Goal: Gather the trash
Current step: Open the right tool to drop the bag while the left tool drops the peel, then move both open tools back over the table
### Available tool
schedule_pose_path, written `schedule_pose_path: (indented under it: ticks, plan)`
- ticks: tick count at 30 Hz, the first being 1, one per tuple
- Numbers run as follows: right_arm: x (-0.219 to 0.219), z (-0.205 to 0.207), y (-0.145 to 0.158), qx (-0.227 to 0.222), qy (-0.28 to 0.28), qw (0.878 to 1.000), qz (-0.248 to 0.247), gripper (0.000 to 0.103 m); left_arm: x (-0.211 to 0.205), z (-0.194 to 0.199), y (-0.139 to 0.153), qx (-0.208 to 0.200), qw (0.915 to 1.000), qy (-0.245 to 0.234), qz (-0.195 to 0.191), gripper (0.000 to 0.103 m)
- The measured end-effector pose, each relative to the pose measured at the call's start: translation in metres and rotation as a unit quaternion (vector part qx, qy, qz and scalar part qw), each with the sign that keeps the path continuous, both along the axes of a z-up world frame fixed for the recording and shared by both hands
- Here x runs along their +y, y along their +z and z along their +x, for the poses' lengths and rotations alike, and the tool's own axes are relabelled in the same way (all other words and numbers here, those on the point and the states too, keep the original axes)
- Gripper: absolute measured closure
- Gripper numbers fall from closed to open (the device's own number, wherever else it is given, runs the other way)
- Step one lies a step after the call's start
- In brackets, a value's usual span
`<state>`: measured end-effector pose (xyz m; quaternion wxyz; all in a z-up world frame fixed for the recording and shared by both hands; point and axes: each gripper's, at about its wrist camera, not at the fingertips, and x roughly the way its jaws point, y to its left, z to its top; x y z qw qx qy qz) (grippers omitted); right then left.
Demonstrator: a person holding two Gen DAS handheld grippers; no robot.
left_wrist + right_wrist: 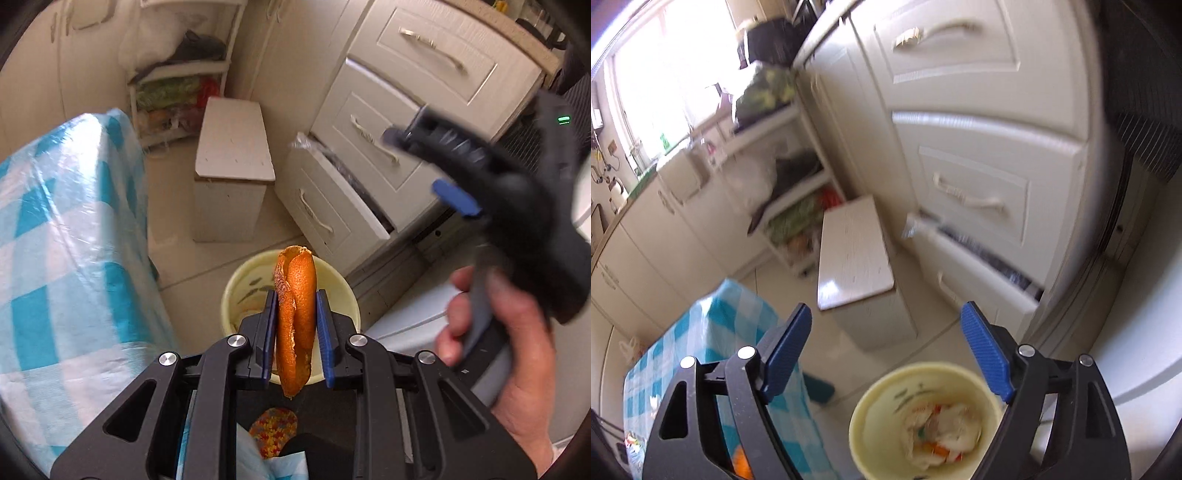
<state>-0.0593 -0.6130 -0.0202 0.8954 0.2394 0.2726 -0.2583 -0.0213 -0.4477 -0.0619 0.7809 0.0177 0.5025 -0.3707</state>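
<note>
My left gripper point(296, 295) is shut on a piece of orange peel point(295, 317) and holds it upright above a pale yellow bin point(231, 295) on the floor. In the right wrist view the same bin point(864, 413) holds crumpled tissue and colourful scraps point(942, 432). My right gripper point(886, 332) is open and empty, above and just behind the bin. It also shows in the left wrist view point(454, 166), held in a hand at the right, blurred.
A table with a blue and white checked cloth point(62, 236) stands left of the bin. A white box stool point(232, 162) stands behind it. White drawers point(388, 122) are at the right, the lowest one point(325, 206) pulled open. A shelf rack point(177, 92) is at the back.
</note>
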Motion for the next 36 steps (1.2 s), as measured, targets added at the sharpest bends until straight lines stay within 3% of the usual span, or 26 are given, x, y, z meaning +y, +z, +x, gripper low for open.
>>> schedule_pose_path:
  ticks: [7, 9, 13, 16, 28, 33, 36]
  plan:
    - [-0.009, -0.007, 0.008, -0.013, -0.010, 0.999, -0.034, 0.019, -0.049, 0.010, -0.029, 0.046, 0.9984, -0.017, 0.027, 0.083]
    - [-0.010, -0.005, 0.007, -0.009, -0.008, 0.999, -0.037, 0.019, -0.060, 0.011, -0.037, 0.057, 0.9974, -0.022, 0.037, 0.078]
    - [-0.005, -0.001, 0.008, -0.002, 0.000, 0.999, -0.048, 0.019, -0.067, 0.012, -0.039, 0.059, 0.9976, -0.016, 0.034, 0.051]
    - [-0.003, -0.002, 0.008, -0.001, 0.003, 0.999, -0.052, 0.018, -0.061, 0.011, -0.036, 0.054, 0.9982, -0.006, 0.025, 0.045]
    - [0.008, 0.006, 0.005, 0.024, 0.024, 0.997, -0.062, 0.014, 0.004, -0.007, 0.000, -0.020, 0.9992, 0.026, 0.021, 0.035]
    - [0.020, 0.012, 0.005, 0.031, 0.052, 0.995, -0.074, 0.013, 0.048, -0.029, 0.026, -0.077, 0.9959, 0.044, 0.021, 0.028]
    - [0.029, 0.018, 0.003, 0.040, 0.079, 0.993, -0.073, 0.013, 0.090, -0.042, 0.045, -0.123, 0.9897, 0.069, 0.023, 0.024]
